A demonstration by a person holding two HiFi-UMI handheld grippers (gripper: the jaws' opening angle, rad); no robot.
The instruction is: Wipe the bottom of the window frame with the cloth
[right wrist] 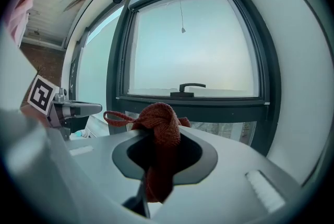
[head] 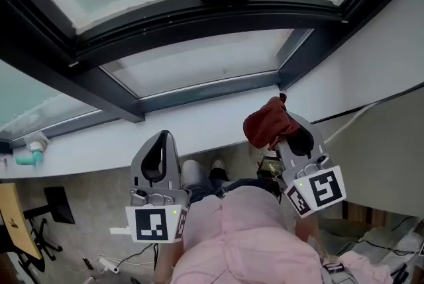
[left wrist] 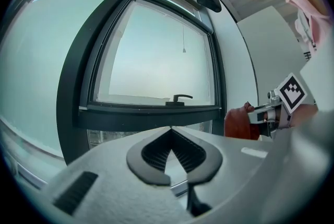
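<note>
My left gripper (left wrist: 170, 131) is pinched together on nothing, while my right gripper (right wrist: 158, 133) clamps the bunched red cloth (right wrist: 158, 117) short of the window frame (head: 207, 93) ahead, where I judge that loose wad could snag, slip free, or let my tips scrape.

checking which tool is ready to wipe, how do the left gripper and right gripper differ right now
The left gripper has fingers shut on nothing; the right gripper has fingers shut on the red cloth. The left gripper sits back over the white sill; the right gripper reaches near the lower right corner of the window frame. Both are grey and carry a marker cube.
</note>
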